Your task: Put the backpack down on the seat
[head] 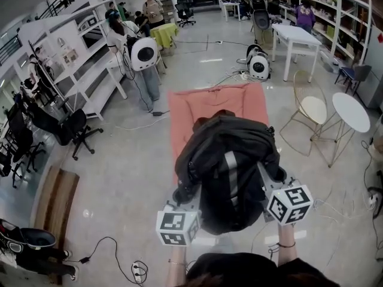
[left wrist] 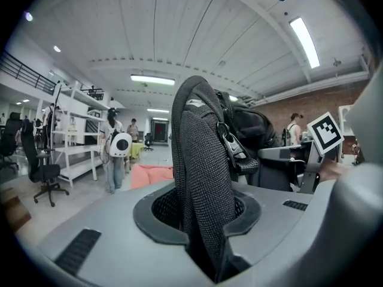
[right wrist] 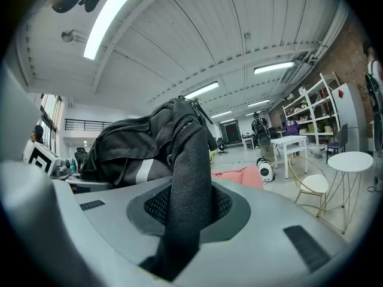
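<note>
A black backpack (head: 230, 172) with a grey stripe hangs between my two grippers, above the near end of a long pink seat (head: 197, 109). My left gripper (head: 182, 195) is shut on its left mesh shoulder strap (left wrist: 200, 178), which runs up out of the jaws past a buckle. On the other side, my right gripper (head: 276, 175) is shut on the right mesh strap (right wrist: 188, 178). The bag's body (right wrist: 131, 145) bulks to the left in the right gripper view. The pink seat (left wrist: 149, 175) (right wrist: 242, 176) lies low ahead in both gripper views.
Right of the seat stand a gold wire chair (head: 311, 109) and a round white table (head: 351, 111). A white robot (head: 258, 64) and cables lie beyond the seat's far end. A person with a round white pack (head: 143, 54) stands at the far left, near an office chair (head: 75, 130).
</note>
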Motion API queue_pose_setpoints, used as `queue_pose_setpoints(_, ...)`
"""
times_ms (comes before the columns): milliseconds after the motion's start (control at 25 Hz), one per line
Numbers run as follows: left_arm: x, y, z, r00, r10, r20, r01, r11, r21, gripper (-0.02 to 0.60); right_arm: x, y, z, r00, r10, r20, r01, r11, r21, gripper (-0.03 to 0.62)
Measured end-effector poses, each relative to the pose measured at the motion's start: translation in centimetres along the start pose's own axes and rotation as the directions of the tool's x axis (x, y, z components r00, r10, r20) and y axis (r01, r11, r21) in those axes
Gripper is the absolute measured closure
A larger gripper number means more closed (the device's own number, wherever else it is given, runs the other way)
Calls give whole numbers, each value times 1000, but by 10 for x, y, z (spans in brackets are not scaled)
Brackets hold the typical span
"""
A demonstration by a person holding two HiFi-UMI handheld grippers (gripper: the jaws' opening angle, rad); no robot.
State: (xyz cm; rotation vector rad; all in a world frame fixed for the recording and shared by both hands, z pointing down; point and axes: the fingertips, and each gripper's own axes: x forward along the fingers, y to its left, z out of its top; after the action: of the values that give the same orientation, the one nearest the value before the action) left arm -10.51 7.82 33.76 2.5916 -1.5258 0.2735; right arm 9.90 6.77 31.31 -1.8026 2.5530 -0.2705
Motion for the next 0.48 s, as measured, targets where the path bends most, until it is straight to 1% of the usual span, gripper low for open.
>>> queue_pose_setpoints(320, 56, 41, 3, 1000, -24, -11, 24, 1000, 2, 471, 64, -15, -3, 1000, -24, -14, 24, 1000, 18, 510)
queue_pose_setpoints(480, 78, 60, 1, 999, -36, -21, 35, 999, -12, 471, 92, -18, -8, 999, -30, -28, 31, 999, 25, 508)
